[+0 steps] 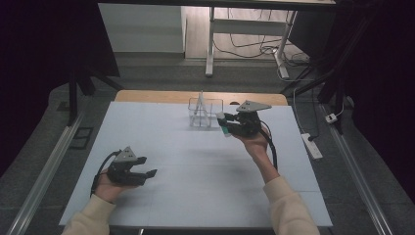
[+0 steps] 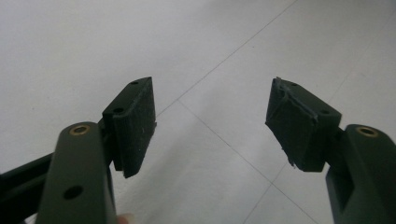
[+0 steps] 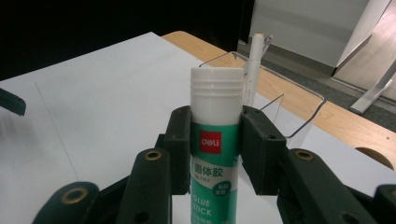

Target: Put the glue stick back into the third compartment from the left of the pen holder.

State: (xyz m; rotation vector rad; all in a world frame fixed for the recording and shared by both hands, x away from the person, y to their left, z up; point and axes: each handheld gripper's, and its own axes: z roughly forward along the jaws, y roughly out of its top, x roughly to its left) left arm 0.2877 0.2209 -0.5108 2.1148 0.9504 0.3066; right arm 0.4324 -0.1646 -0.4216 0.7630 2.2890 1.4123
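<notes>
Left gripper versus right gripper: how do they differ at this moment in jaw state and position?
The left gripper has open jaws with nothing between them; the right gripper is shut on a glue stick. The left sits low near the table's front edge; the right is raised beside the clear holder. Both have black jaws.

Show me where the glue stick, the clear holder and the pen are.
glue stick (image 3: pixel 215 154): right gripper view, on its green label.
clear holder (image 3: pixel 299 119): right gripper view, on its near transparent wall.
pen (image 3: pixel 252 70): right gripper view, on its white barrel.
</notes>
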